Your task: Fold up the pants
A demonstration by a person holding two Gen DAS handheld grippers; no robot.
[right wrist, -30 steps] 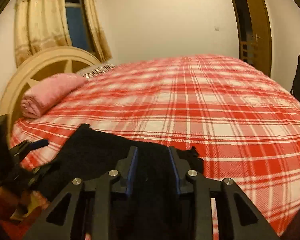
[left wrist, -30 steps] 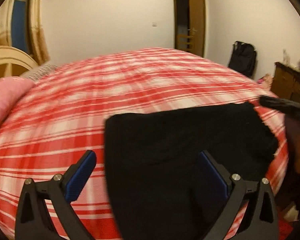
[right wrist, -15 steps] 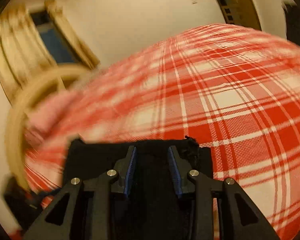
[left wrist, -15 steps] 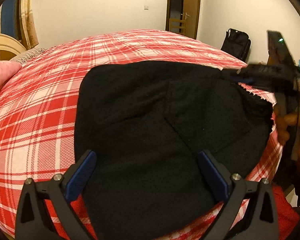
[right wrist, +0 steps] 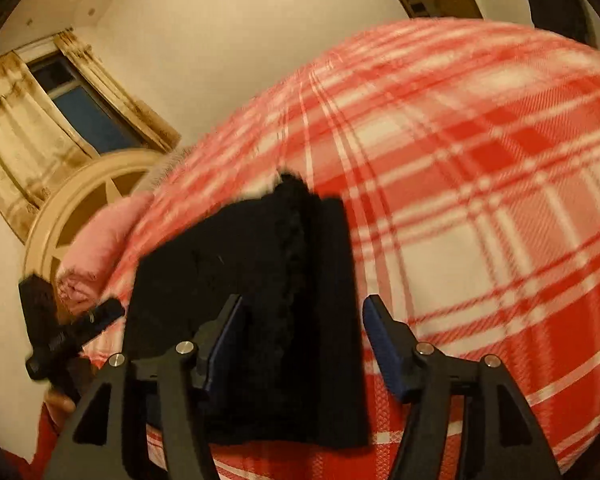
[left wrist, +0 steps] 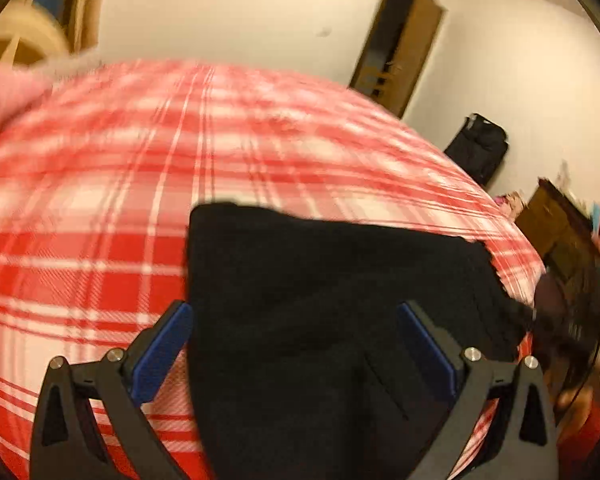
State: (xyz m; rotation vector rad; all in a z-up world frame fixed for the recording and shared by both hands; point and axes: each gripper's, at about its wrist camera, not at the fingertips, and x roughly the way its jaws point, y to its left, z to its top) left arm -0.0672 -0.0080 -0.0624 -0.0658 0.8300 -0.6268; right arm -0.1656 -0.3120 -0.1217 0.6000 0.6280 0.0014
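Release step: both the right gripper [right wrist: 300, 344], jaws just opening, and left gripper [left wrist: 296, 348] gape wide over folded black fabric pants [right wrist: 260, 264] on the red-and-white plaid bed [right wrist: 480, 184]; next, probably regrasp the 12 o'clock edge.

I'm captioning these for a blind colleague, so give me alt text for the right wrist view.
The open right gripper has just been opening over folded black pants, which lie on a red and white plaid bed, its pads clear of the cloth. At the left edge are the left gripper, a pink pillow and a curtained window.
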